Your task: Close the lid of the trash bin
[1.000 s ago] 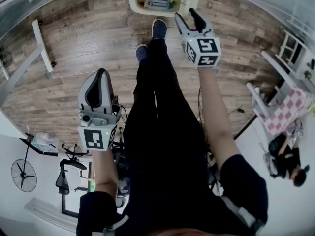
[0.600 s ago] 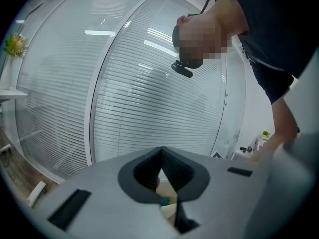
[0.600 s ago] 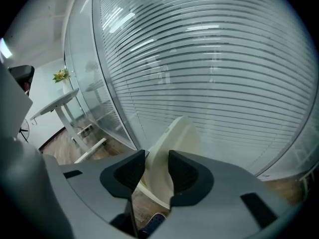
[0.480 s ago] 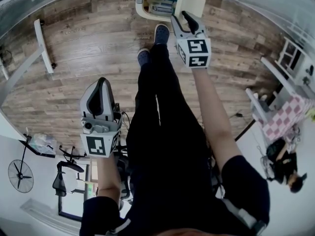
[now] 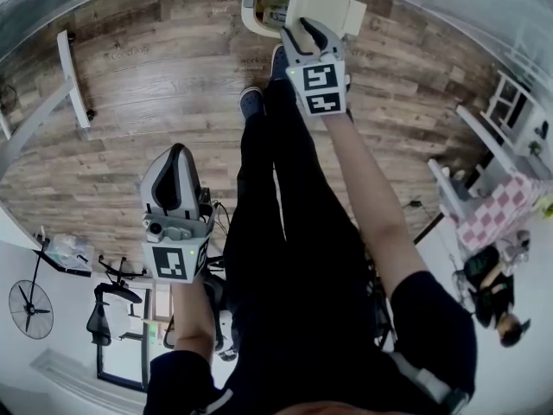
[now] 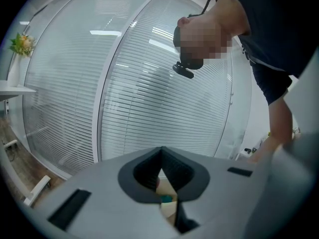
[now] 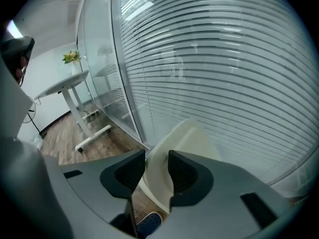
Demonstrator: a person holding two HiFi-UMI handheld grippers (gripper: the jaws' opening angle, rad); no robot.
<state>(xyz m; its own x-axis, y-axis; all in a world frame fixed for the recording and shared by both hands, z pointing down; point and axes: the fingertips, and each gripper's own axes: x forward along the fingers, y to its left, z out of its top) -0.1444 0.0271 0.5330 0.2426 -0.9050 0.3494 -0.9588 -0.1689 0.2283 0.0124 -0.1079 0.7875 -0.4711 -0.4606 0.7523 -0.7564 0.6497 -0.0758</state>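
The cream trash bin stands on the wood floor at the top of the head view, with rubbish showing inside. Its lid is raised and leans over the opening. My right gripper reaches down to it, and the jaws are shut on the lid's front edge. In the right gripper view the cream lid fills the gap between the two dark pads of the right gripper. My left gripper hangs back at the left, away from the bin, shut and empty; in its own view the left gripper has its tips touching.
The person's shoes stand just in front of the bin. Behind it runs a glass wall with blinds. A white desk frame is on the floor at left, a checked cloth and another person at right.
My right gripper moved forward and down to the bin and closed on the lid's edge. The lid now leans further over the opening. The left gripper barely shifted.
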